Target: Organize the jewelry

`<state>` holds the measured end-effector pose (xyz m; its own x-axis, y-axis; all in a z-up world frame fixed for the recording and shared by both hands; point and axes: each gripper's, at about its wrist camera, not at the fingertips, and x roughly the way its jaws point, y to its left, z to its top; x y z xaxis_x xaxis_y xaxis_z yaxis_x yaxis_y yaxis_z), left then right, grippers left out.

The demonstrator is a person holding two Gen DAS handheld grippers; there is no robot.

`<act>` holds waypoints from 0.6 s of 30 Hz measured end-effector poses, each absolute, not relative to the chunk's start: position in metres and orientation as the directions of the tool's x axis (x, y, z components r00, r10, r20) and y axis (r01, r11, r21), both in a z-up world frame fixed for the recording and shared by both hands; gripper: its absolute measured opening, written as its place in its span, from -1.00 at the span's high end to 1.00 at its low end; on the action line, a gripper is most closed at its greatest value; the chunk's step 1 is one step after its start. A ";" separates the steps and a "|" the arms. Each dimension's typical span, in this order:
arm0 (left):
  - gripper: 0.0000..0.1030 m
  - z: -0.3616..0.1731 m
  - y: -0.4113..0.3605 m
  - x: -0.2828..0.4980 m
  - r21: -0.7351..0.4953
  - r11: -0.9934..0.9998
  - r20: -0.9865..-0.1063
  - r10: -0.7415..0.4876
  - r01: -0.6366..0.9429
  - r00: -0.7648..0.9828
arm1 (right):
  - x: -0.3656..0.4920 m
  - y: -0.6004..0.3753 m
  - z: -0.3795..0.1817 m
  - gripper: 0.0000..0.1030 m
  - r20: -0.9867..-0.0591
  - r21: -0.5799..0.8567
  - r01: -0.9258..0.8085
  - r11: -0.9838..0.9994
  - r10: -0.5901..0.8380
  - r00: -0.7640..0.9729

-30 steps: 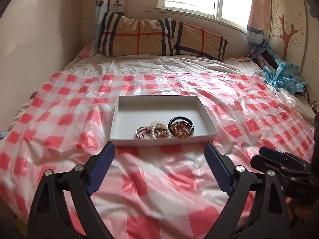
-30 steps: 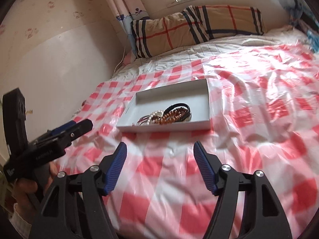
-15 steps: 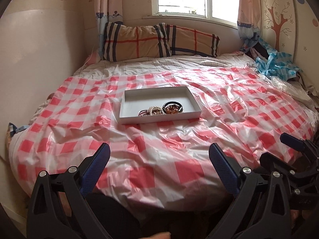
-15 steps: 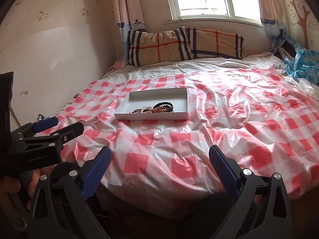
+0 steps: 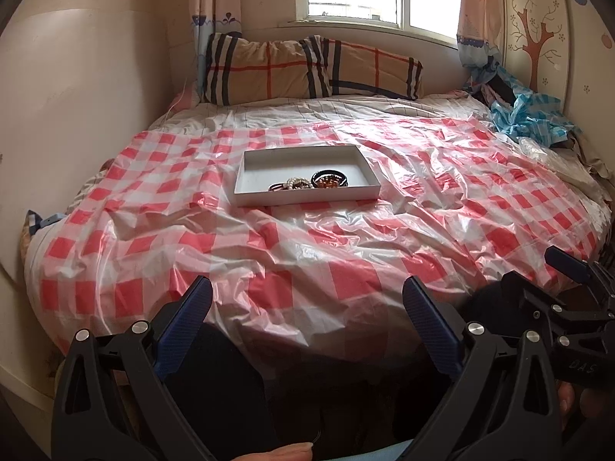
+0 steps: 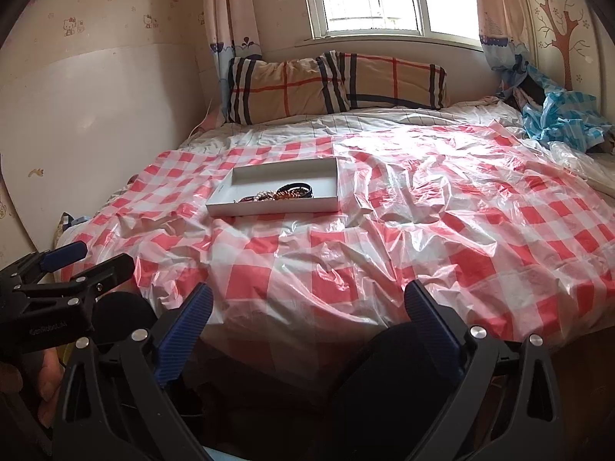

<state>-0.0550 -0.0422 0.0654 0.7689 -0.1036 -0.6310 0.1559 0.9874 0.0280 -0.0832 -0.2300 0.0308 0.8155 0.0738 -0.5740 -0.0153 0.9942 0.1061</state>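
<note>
A shallow white tray (image 5: pixel 250 169) (image 6: pixel 326 180) lies on the bed, on a red-and-white checked plastic sheet (image 5: pixel 346 238) (image 6: pixel 423 230). Near its front wall sit a pearl bracelet (image 5: pixel 296 183) (image 6: pixel 263 195), a dark bangle with amber beads (image 5: pixel 329 179) (image 6: pixel 295 191) and a thin dark band (image 5: pixel 275 187). My left gripper (image 5: pixel 307 322) stands wide open and empty, back beyond the foot of the bed. My right gripper (image 6: pixel 307 326) is likewise wide open with nothing between its fingers. Each gripper shows at the edge of the other's view, the right gripper (image 5: pixel 569 299) and the left gripper (image 6: pixel 65 272).
A plaid pillow (image 5: pixel 307 69) lies under the window at the head of the bed. Crumpled blue cloth (image 5: pixel 526 115) and clear plastic sit at the far right. A wall runs along the left side. My dark-clad knees (image 6: pixel 396 365) are below the grippers.
Both grippers have pulled back from the tray to past the foot of the bed. The right gripper's jaws have spread wider. The jewelry stays in the tray.
</note>
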 end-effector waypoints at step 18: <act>-0.85 0.063 -0.040 -0.069 0.027 0.986 -0.632 -0.111 0.165 0.767 | -0.095 -0.224 0.024 -0.85 -0.584 0.096 -0.017 0.995 0.070 0.808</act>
